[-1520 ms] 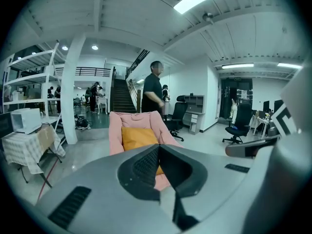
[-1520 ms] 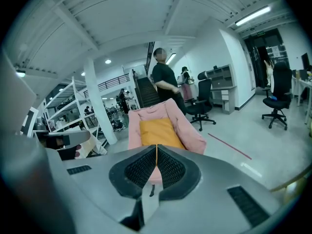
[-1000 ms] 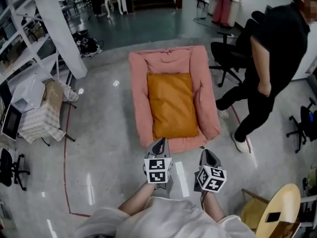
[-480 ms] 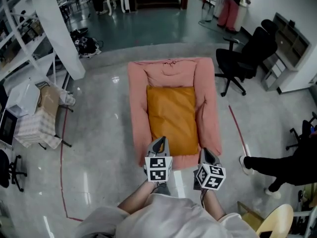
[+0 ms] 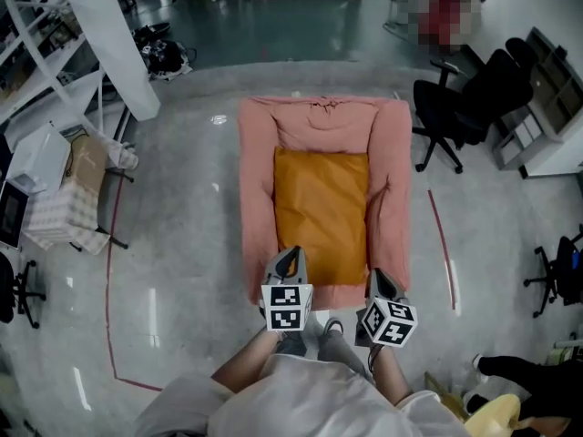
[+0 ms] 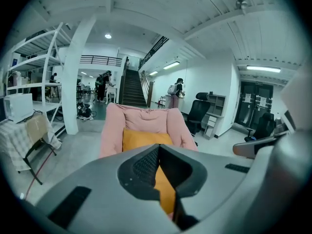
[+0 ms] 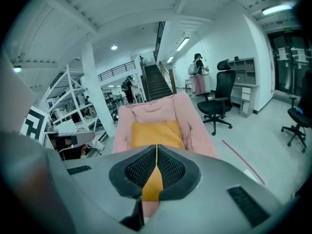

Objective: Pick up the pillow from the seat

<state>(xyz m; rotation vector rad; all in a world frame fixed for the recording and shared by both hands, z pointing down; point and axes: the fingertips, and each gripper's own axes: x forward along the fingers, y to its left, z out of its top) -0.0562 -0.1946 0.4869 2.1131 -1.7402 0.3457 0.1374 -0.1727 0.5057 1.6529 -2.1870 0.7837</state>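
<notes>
The left gripper has its two jaws pressed together. In the left gripper view the dark ribbed pads meet at the tip, and only a thin slit widens below them, with nothing caught in it. The right gripper is the same. In its own view the pads close along a fine seam and hold nothing.

Both grippers are held side by side over the near end of the pink cushioned seat, which lies flat on the grey polished floor. They touch neither the seat nor anything on it.

The orange pillow lies flat in the hollow of the seat, with the raised pink sides along its left and right edges and the padded head end beyond it. Both gripper views look along the seat, and the pillow shows just past the closed tips and through the slit below them.

A black office chair stands to the right of the seat, apart from it. A red tape line runs along the floor on the left.
</notes>
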